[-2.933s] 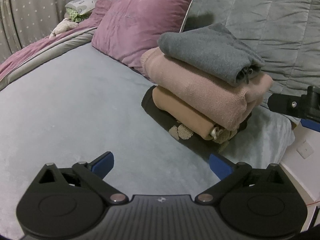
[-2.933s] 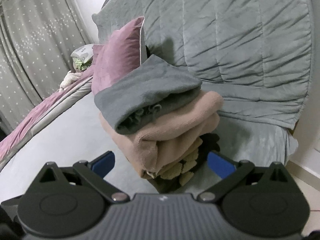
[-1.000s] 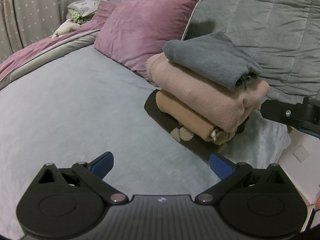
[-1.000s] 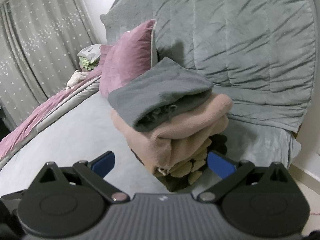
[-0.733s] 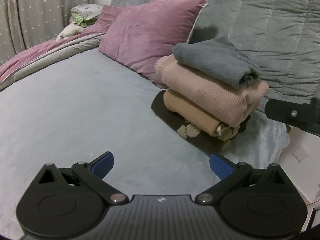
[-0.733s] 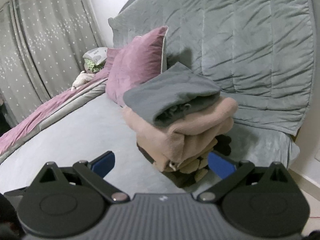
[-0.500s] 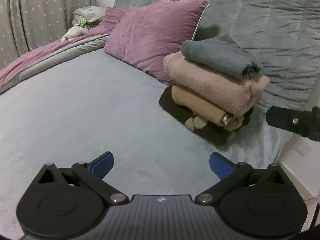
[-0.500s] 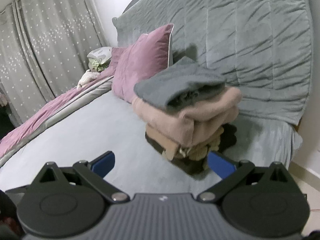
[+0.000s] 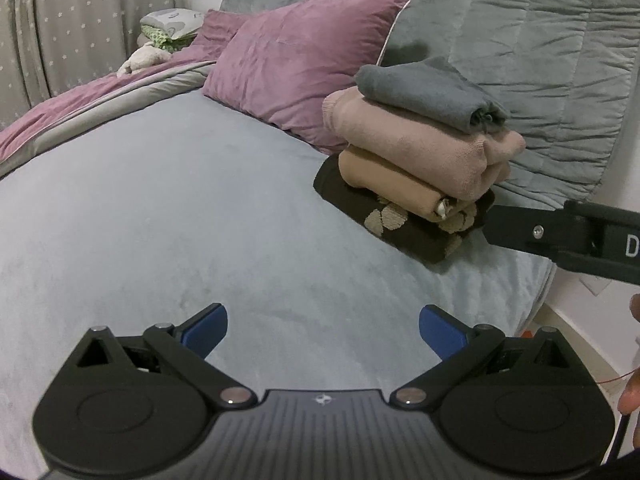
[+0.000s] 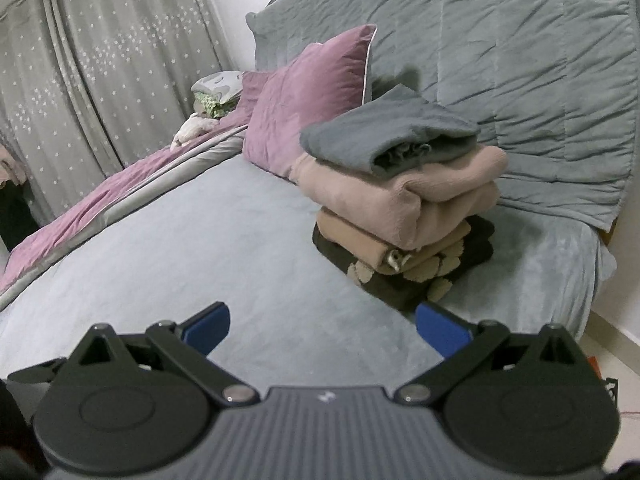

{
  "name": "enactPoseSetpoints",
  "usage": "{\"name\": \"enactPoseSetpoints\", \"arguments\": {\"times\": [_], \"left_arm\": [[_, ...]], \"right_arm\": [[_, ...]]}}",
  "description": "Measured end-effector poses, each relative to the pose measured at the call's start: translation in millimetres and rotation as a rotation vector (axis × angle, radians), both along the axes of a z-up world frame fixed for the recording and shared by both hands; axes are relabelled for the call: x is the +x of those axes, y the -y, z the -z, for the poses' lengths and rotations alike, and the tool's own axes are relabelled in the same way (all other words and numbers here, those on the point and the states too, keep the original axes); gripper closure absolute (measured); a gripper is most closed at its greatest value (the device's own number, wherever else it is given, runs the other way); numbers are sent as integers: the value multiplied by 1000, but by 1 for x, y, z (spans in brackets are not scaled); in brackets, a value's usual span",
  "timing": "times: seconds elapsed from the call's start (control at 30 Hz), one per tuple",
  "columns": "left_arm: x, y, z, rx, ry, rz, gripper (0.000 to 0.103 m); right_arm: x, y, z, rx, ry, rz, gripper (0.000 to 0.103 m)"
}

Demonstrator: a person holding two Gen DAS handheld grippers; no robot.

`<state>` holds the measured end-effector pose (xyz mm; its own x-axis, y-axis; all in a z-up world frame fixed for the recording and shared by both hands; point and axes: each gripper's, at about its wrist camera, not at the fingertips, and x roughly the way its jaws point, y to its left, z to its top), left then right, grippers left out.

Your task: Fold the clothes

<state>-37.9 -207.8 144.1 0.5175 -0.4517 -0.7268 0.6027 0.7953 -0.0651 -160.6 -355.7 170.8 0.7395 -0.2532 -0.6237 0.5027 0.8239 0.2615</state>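
Note:
A stack of folded clothes rests on the grey bed near the headboard: a grey garment (image 9: pixel 424 94) (image 10: pixel 384 132) on top, a pink sweater (image 9: pixel 412 144) (image 10: pixel 380 196) under it, a tan piece (image 9: pixel 384 184) (image 10: pixel 352 236), and a dark patterned one (image 9: pixel 384 216) (image 10: pixel 400 284) at the bottom. My left gripper (image 9: pixel 323 328) hangs open over bare bedding, well short of the stack. My right gripper (image 10: pixel 322 326) is open too, empty, close in front of the stack's lower corner. Part of the right gripper's black body (image 9: pixel 568 236) shows at the right edge of the left wrist view.
A mauve pillow (image 9: pixel 296 60) (image 10: pixel 308 96) leans on the quilted grey headboard (image 9: pixel 540 40) behind the stack. A mauve duvet (image 10: pixel 100 200) and soft toy (image 9: pixel 140 58) lie far left by curtains (image 10: pixel 100 60). The bed's right edge (image 9: pixel 540 300) drops to the floor.
Both grippers have drawn back from the stack, which now looks smaller and farther in both views. Both stayed open and empty; the stack has not shifted.

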Motion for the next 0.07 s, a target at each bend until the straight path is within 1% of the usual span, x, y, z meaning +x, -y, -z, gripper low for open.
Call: {"name": "enactPoseSetpoints", "arguments": {"times": [0.07], "left_arm": [[1,-3,3,-5,-5,-14,0]], "right_arm": [[2,-2,2,5,-2,-2,0]]}}
